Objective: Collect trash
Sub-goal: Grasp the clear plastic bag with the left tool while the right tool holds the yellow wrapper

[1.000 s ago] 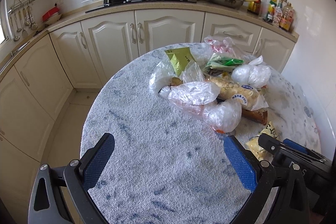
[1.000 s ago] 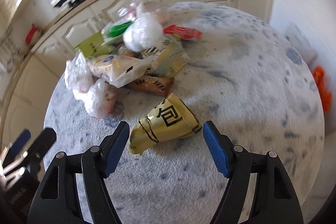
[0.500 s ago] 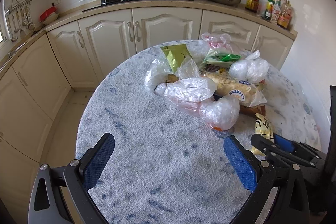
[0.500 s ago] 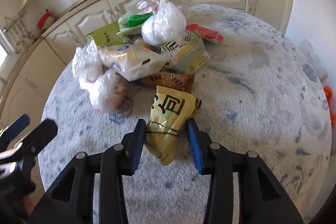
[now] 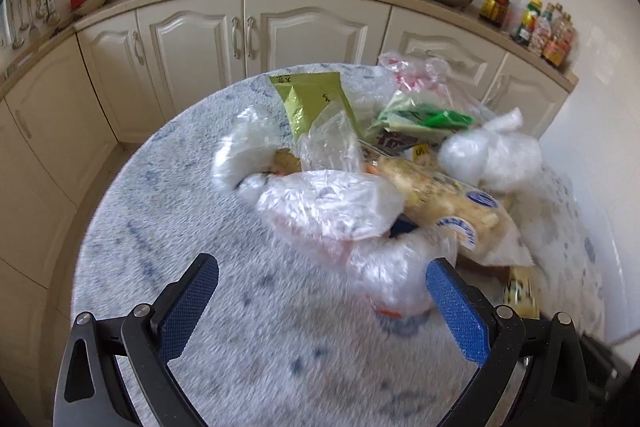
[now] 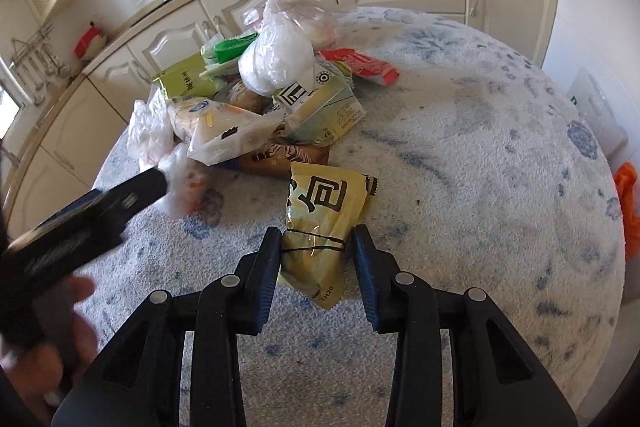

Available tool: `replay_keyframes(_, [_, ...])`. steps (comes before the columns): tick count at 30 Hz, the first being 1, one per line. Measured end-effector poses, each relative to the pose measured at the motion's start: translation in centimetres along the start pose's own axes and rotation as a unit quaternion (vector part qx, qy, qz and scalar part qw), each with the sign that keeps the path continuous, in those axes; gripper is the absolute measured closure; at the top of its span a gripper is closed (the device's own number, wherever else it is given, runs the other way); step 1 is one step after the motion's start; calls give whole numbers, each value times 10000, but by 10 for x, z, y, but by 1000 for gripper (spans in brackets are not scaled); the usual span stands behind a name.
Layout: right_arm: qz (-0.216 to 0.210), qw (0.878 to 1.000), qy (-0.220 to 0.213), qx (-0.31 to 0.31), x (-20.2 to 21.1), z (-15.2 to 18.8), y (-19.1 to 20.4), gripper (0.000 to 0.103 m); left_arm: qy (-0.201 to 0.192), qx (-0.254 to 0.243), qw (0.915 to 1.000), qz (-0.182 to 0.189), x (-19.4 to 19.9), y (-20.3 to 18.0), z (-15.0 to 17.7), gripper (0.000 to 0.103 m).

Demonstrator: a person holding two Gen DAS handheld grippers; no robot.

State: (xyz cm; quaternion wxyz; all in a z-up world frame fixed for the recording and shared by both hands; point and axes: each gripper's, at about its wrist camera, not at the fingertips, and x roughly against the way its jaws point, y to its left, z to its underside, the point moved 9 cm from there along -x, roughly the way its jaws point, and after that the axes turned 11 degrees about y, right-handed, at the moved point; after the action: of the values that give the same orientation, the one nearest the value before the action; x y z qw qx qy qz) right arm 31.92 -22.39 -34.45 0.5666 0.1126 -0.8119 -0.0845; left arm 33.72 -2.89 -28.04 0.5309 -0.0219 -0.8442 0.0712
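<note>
Right gripper [image 6: 316,259] has just closed its jaws on the yellow snack wrapper [image 6: 326,215], which a second ago lay loose between wide-open fingers; the wrapper now sits pinched at the near edge of the trash pile [image 6: 256,99] on the surface [image 6: 480,155]. Left gripper [image 5: 320,307], still wide and empty, has moved up to the clear plastic bag [image 5: 396,275]. One piece looks secured, ready to lift away.
</note>
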Motion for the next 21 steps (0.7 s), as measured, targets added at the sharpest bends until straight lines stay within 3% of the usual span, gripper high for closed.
replay_keyframes(6, [-97,9999,48,40,-2,-2,-1,66,-32,689,9964,484,-22,8,-17,0])
replay_keyframes(8, [-136,9999,61,47,-2,-3,-2,66,-57,747,9948,692,-32,6,-19,6])
replay_keyframes(9, [-163,9998,68,46,-2,-3,-3,66,-138,664,9955,658,-32,4,-19,10])
replay_keyframes(10, [-174,9998,70,45,-1,-2,-3,66,-138,529,9956,759,-34,0,-19,26])
replay_keyframes(11, [-184,9998,71,42,-1,-2,-4,66,-123,478,9957,789,-35,-1,-19,35])
replay_keyframes(17, [-318,9995,87,19,4,6,-8,67,-179,1,9942,1062,-29,1,-7,57])
replay_keyframes(21, [-372,9992,109,30,8,13,-9,69,-251,-299,9940,1022,-18,4,4,61])
